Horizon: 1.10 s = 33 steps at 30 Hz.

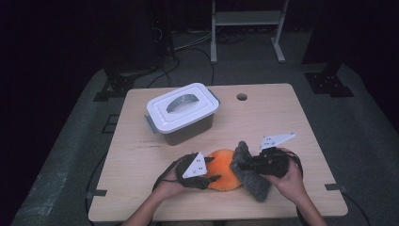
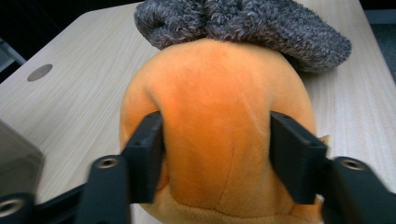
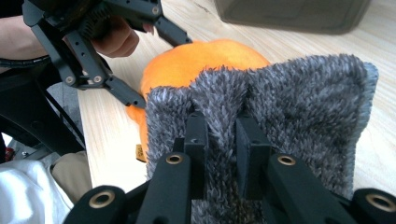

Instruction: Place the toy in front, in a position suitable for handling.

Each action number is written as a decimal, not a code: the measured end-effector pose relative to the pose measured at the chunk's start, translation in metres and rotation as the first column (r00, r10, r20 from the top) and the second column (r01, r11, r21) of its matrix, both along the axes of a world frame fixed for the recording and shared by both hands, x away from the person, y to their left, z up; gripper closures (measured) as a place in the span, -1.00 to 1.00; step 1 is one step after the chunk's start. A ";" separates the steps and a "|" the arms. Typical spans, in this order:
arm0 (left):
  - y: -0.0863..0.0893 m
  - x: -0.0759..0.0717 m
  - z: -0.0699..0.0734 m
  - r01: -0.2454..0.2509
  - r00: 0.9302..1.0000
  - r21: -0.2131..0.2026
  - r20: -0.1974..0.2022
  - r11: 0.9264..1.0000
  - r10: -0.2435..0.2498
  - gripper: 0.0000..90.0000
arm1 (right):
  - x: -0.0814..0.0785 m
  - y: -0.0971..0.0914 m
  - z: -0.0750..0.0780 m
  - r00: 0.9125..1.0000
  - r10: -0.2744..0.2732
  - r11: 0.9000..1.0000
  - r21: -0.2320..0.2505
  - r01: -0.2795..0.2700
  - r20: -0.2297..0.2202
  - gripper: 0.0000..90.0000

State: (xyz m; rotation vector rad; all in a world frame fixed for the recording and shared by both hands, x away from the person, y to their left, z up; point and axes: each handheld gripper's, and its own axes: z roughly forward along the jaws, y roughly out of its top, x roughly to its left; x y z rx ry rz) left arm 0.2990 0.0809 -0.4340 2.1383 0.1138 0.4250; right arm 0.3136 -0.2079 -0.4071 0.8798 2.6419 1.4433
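Orange plush ball (image 1: 225,168) sits near the table's (image 1: 282,113) front edge, between my grippers, touching the grey fuzzy pouch (image 1: 251,176) on its right. Left gripper (image 2: 217,156) squeezes the plush; right gripper (image 3: 220,154) is clamped on the pouch rim. White-lidded bin (image 1: 181,113), closed, contents hidden, sits behind.

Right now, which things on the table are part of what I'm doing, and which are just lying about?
In the job:
- orange plush, pinched by the left hand-held gripper
- grey fuzzy cloth, clamped in the right hand-held gripper, touching the plush

Lying about:
- lidded white box, set apart toward the table's far side
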 end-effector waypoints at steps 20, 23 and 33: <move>-0.004 -0.002 0.007 0.030 0.989 -0.105 -0.143 0.994 -0.045 -0.58 | -0.011 0.003 0.011 0.999 0.033 0.999 0.018 -0.033 0.033 0.69; -0.005 -0.006 0.008 0.066 0.989 -0.112 -0.125 0.992 -0.080 -0.64 | -0.005 -0.007 0.006 1.000 0.005 1.000 0.023 -0.006 0.022 0.69; -0.011 -0.004 0.005 -0.010 0.995 -0.075 -0.100 0.997 0.002 -0.47 | -0.007 -0.023 0.016 0.999 -0.044 0.998 0.056 0.042 0.032 0.70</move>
